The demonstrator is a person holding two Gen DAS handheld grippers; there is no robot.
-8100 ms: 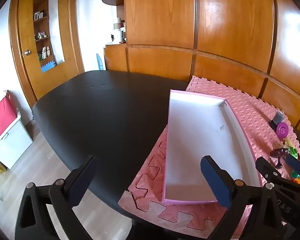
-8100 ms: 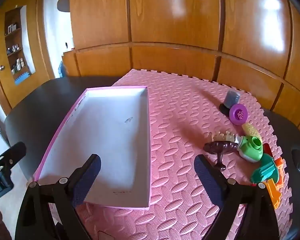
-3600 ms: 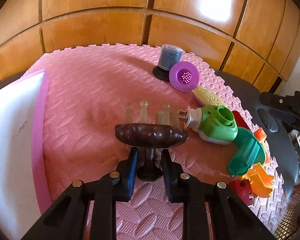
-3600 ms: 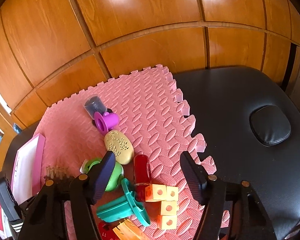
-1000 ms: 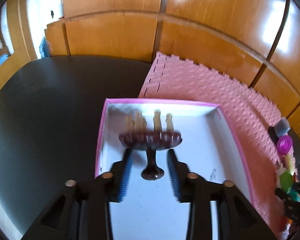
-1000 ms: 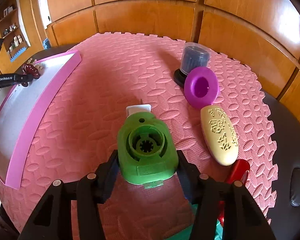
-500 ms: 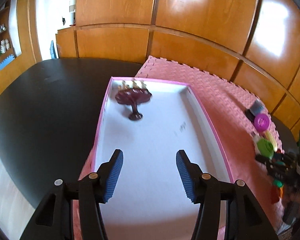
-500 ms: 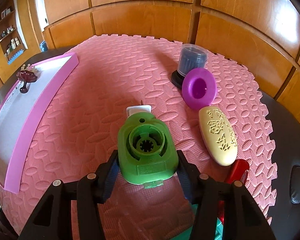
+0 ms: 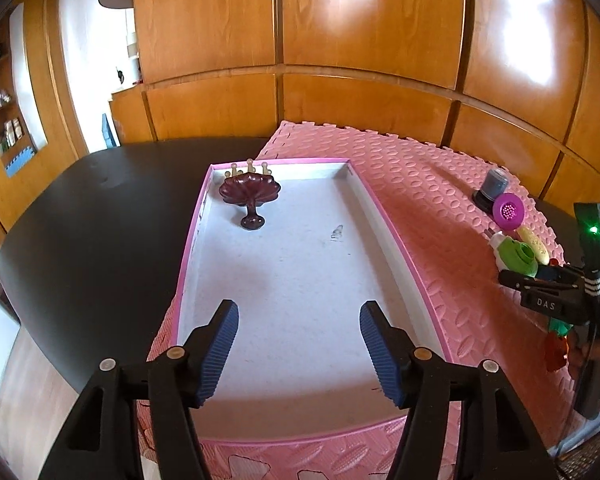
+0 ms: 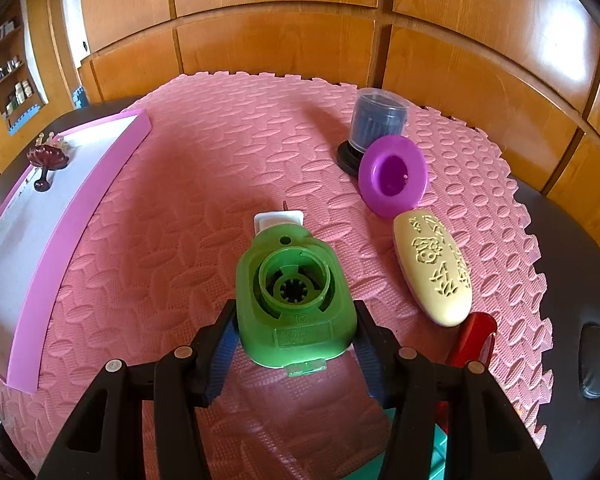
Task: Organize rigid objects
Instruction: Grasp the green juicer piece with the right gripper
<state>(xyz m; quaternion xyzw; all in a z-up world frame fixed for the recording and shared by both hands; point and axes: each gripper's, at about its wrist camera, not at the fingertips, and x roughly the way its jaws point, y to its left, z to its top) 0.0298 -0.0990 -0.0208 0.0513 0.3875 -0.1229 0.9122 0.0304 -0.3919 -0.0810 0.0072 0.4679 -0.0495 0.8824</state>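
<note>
bright daylight glares on the wood panels (image 9: 520,52), soft shadows fall leftward, and fisheye bending darkens sharp frames' corners.

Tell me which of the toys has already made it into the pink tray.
The dark maroon comb, alone in the tray at its far left corner. The green toy and the others are on the foam mat.

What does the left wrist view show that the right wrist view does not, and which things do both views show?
Only the left wrist view shows the open left gripper over the whole box floor, and the right gripper from outside.

Only the right wrist view shows the right gripper closed on the green plug-in device, and the red piece.

Both show the pink box, the dark brown stand, the purple funnel, the cream oval case and the grey jar.
</note>
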